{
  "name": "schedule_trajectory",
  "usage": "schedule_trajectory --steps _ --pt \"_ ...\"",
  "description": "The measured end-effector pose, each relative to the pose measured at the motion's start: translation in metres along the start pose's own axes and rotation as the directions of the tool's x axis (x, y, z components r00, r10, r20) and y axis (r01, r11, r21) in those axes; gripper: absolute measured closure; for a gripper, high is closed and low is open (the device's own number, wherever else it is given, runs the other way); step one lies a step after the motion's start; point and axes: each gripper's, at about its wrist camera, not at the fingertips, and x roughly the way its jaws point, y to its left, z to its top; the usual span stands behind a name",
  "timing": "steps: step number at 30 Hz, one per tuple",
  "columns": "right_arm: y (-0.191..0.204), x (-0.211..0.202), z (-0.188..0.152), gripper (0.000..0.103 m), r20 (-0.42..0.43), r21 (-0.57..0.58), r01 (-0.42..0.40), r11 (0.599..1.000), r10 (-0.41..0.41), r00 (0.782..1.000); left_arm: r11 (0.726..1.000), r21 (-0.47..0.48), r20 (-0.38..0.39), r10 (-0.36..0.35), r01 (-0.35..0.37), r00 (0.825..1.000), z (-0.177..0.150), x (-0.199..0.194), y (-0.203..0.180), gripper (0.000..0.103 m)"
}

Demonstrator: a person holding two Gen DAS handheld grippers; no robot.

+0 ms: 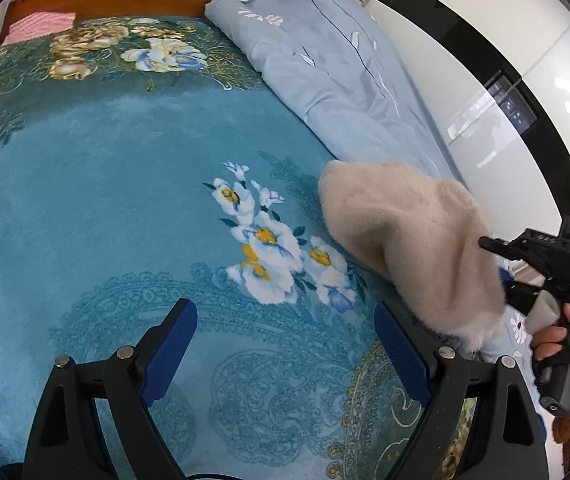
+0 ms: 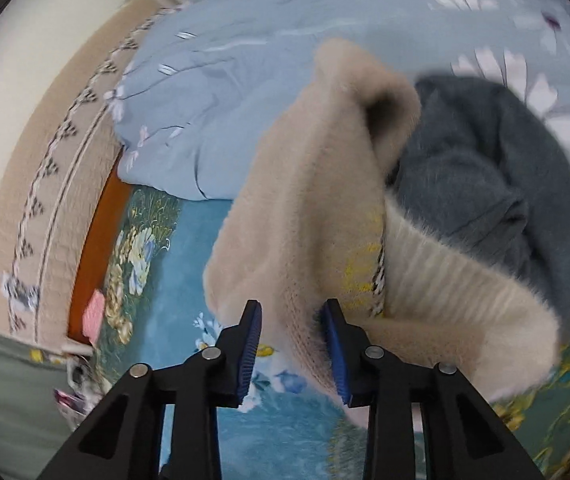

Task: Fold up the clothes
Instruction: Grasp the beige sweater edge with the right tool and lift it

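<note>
Sweater (image 2: 305, 216) (beige, fuzzy) hangs pinched between the right gripper's (image 2: 292, 344) narrowed jaws, above the bedspread (image 1: 105, 184). Left gripper (image 1: 285, 356) gapes empty.

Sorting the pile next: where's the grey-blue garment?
Right wrist view, right side: grey-blue garment lies crumpled on the pale blue duvet, just behind the beige sweater.

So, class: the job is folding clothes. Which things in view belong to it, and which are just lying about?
Belongs to the job:
beige fuzzy sweater, clamped in the right tool
grey-blue garment
left tool, open

Lying about:
light blue duvet
pink cloth
teal floral blanket
</note>
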Motion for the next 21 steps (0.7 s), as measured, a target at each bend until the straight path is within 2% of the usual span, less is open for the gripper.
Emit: schedule_trajectory --steps 2,4,5,7,10,14,17,19,21 --pt "0.002 0.011 0.002 0.066 -0.034 0.001 0.069 0.998 -0.069 0.997 1.000 -0.022 0.005 -0.010 0.010 1.000 0.000 -0.003 0.003 0.012" --pt "0.008 0.012 -0.003 0.068 -0.016 -0.036 0.158 0.987 -0.159 0.987 1.000 -0.020 0.006 -0.009 0.009 1.000 0.000 -0.005 0.004 0.012" --pt "0.010 0.012 -0.004 0.069 -0.008 -0.039 0.176 0.984 -0.176 0.984 1.000 -0.017 0.007 -0.008 0.008 1.000 0.000 -0.006 0.004 0.012" --pt "0.018 0.007 -0.008 0.085 0.018 -0.050 0.196 0.979 -0.195 0.981 1.000 -0.021 0.003 -0.007 0.007 1.000 -0.001 -0.008 0.006 0.012" --pt "0.039 -0.009 -0.014 0.091 0.064 -0.111 0.180 0.977 -0.174 0.983 0.998 -0.066 0.013 -0.024 0.025 1.000 -0.001 -0.014 0.014 0.013" --pt "0.078 -0.032 -0.035 0.092 0.066 -0.269 0.111 0.957 -0.097 0.993 0.992 -0.115 0.031 -0.049 0.052 0.998 0.001 -0.021 0.021 0.012" --pt "0.119 -0.039 -0.073 0.092 0.024 -0.430 0.063 0.901 -0.059 0.998 0.989 -0.126 0.055 -0.071 0.077 0.996 0.001 -0.030 0.022 0.012" --pt "0.143 -0.026 -0.109 0.092 -0.040 -0.526 0.029 0.850 -0.058 0.997 0.987 -0.131 0.078 -0.080 0.090 0.994 0.002 -0.038 0.023 0.012" --pt "0.156 -0.008 -0.142 0.092 -0.101 -0.578 -0.001 0.816 -0.070 0.992 0.985 -0.138 0.103 -0.086 0.099 0.991 0.002 -0.048 0.025 0.012"
